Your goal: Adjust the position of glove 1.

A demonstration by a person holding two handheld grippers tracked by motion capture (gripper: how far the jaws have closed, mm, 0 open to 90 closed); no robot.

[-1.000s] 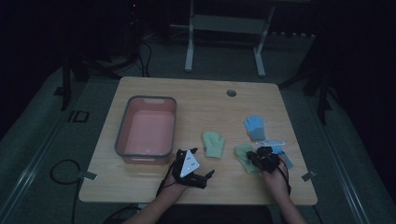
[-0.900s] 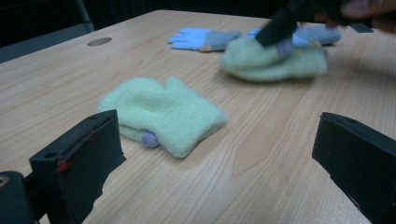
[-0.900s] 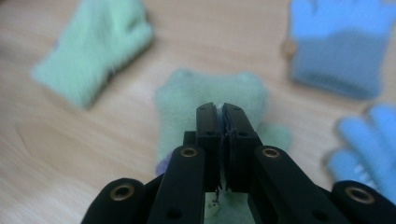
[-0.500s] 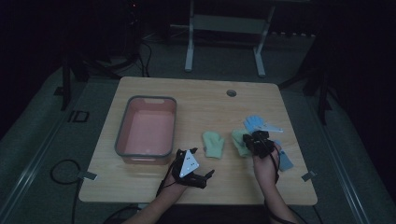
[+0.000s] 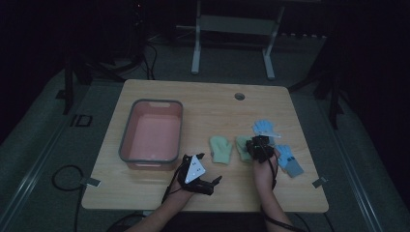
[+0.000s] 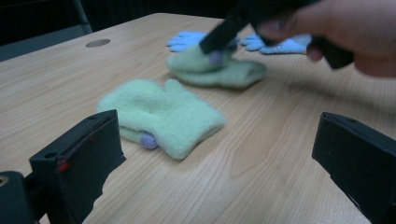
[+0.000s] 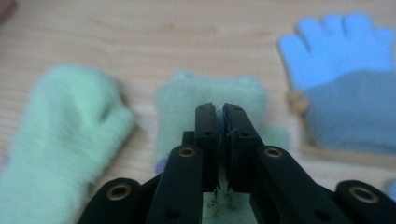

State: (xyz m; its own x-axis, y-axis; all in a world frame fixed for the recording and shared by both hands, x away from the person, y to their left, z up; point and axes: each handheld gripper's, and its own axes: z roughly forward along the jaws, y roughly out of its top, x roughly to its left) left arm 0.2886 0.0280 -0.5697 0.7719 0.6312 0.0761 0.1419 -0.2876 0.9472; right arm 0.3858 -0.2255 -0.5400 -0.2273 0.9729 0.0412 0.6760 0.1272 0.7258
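Left gripper view: nearest, the left gripper (image 6: 215,154) idles low over the table (image 5: 203,96), jaws spread wide with nothing between them. Just beyond lies the left mitten (image 6: 163,116), pale green and flat, a small purple tab (image 6: 148,141) at its cuff; any print on the tab is blurred. Farther off, right of centre, the right mitten (image 6: 219,70) is doubled over under the right gripper (image 7: 219,109).

Right gripper view: jaws stand nearly together and have just been opening a little. A thin edge of green fabric sits between them, so I read it as pinched.

High view: pink bin (image 5: 126,140) at left, blue gloves (image 5: 265,127) at right, just beyond the right gripper.

Judgement: the step in hand is moving the right mitten toward its partner. Next move calls for laying it beside or on the left mitten, then letting go fully.

No brand or writing can be read; marks on the left gripper's grey plate are too small.
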